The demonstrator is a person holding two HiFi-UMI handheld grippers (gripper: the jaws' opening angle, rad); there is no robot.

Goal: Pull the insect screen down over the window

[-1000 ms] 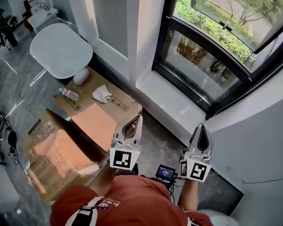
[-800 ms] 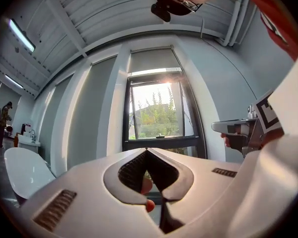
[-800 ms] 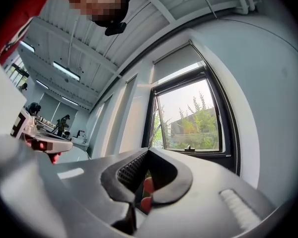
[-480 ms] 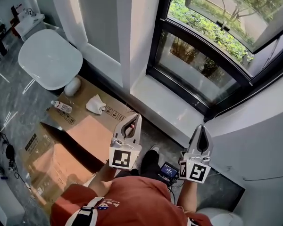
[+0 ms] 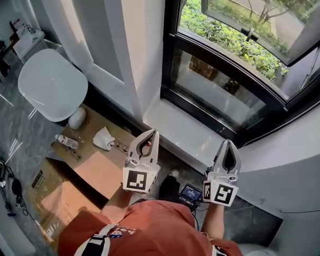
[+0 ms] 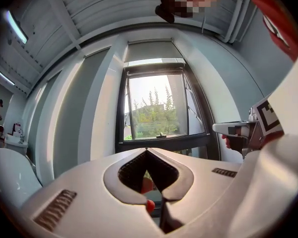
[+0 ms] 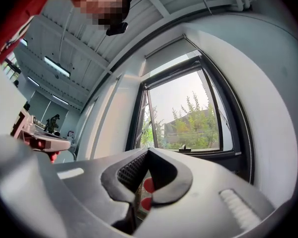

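Two closed hand-held grippers [image 5: 152, 133] [image 5: 229, 142] face the upright window [image 6: 156, 108].

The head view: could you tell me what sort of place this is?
Probably an office or workroom: flattened cardboard boxes on the grey floor, a white table, and a black-framed window onto greenery.

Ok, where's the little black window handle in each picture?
Head view: the window handle is top right, on the lower edge of the open pane.
Left gripper view: the window handle is in the middle, at the bottom of the bright window.
Right gripper view: the window handle is a bit right of the middle.
Shared landmark: the black window frame shows in all three views.
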